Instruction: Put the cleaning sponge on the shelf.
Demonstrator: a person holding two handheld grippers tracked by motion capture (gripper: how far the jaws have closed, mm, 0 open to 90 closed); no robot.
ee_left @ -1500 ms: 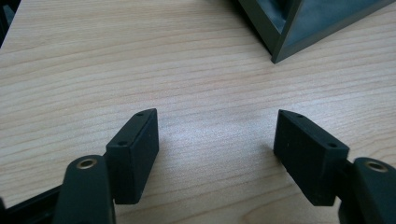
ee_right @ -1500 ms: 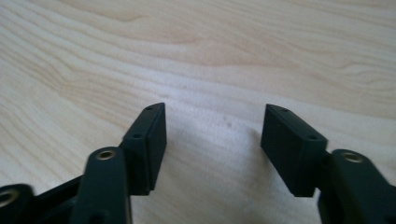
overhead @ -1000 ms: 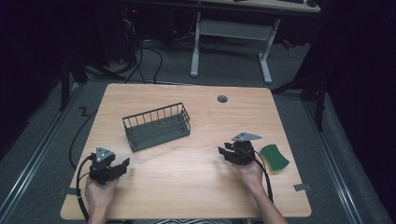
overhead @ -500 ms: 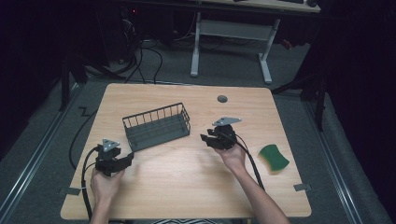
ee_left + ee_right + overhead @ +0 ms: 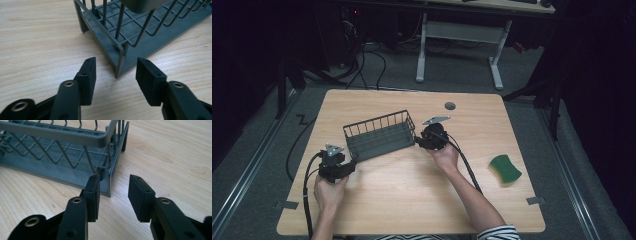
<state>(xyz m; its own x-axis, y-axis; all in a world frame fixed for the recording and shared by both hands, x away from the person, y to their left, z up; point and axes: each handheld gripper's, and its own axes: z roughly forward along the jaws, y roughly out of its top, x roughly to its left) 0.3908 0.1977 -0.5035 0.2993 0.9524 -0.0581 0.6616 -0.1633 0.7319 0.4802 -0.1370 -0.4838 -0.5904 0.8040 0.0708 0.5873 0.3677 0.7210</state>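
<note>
Straddling a near corner post of the basket (image 5: 140, 32), your left claw (image 5: 346, 167) stands partly parted, pads clear of the wire; its jaws have just been closing. Your right claw (image 5: 418, 141) sits at the basket's opposite end, its jaws just narrowed too, the end wire between them; whether the left-hand pad touches the wire I cannot tell. The basket rests on the worktop (image 5: 402, 200) between both claws. Well off to the right claw's right lies a sponge (image 5: 505, 169).

Wire basket (image 5: 379, 135) mid-table (image 5: 412, 210) between left claw (image 5: 351, 166) and right claw (image 5: 418, 141); sponge (image 5: 505, 169) far right.
</note>
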